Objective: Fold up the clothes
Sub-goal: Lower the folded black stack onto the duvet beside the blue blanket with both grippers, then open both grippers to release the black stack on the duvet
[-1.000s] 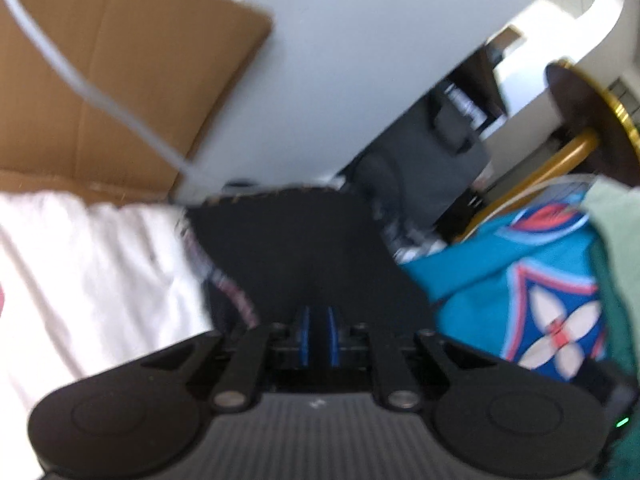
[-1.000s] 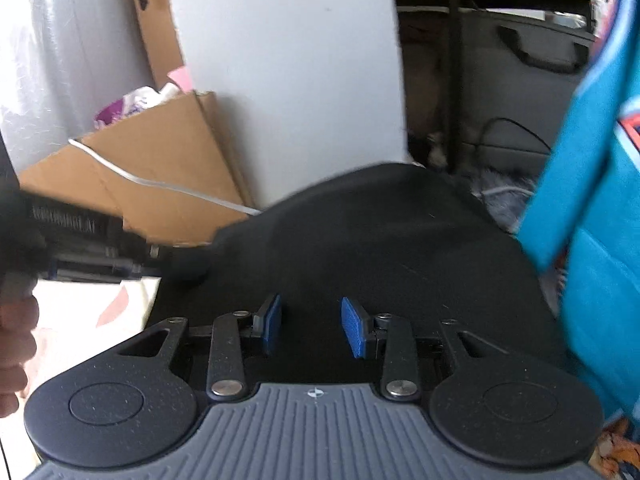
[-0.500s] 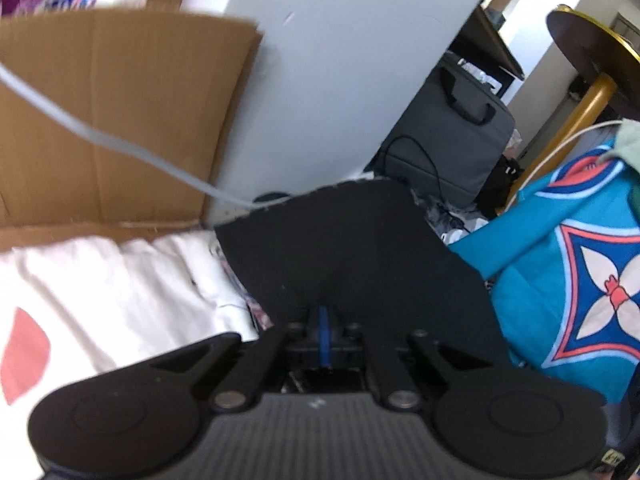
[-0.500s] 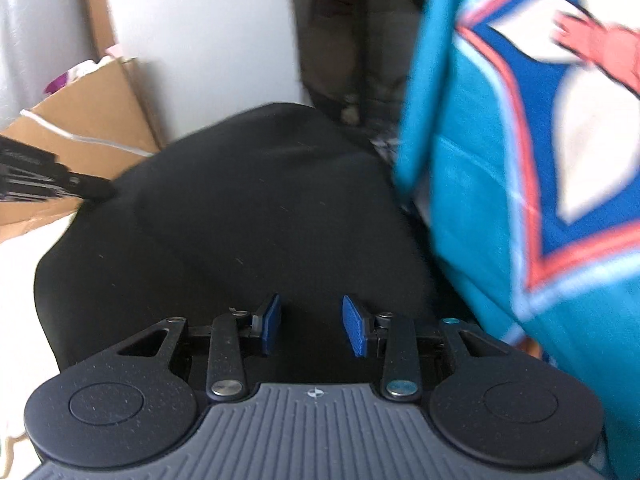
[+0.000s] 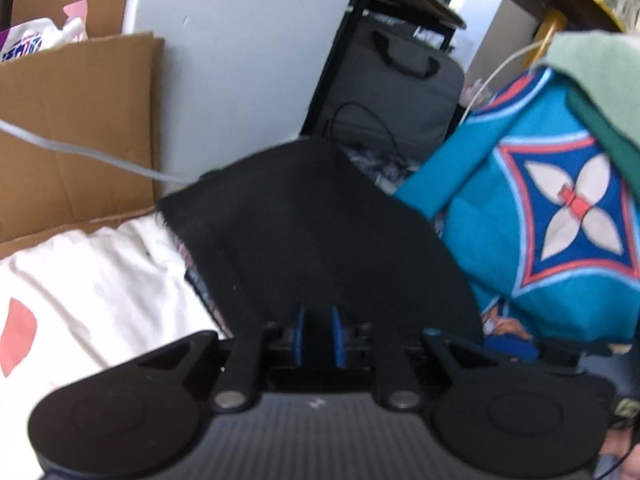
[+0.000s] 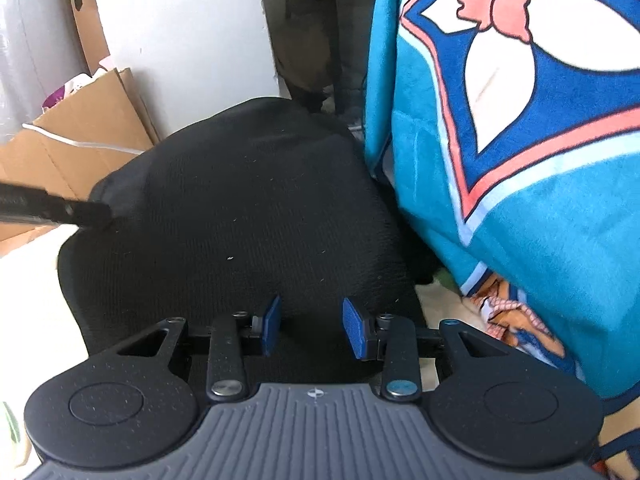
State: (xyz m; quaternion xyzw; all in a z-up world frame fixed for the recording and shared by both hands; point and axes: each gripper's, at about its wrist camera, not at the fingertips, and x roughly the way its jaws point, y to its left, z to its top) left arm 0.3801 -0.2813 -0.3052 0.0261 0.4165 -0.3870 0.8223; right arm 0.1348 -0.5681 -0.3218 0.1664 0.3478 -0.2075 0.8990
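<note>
Left wrist view shows the left gripper (image 5: 318,338) with its blue pads pinched on the near edge of the black garment (image 5: 312,236), which lies over a white cloth (image 5: 92,280). The right gripper (image 6: 311,326) hovers with pads apart above the same fabric. Judged mid-fold, the next move calls for gripping the edge between those pads.

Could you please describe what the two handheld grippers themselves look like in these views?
Both look alike: the left gripper and the right gripper each have a ribbed grey body, two round black discs, black linkage arms with silver pivot pins, and blue finger pads. One pin on the right gripper is blue.
</note>
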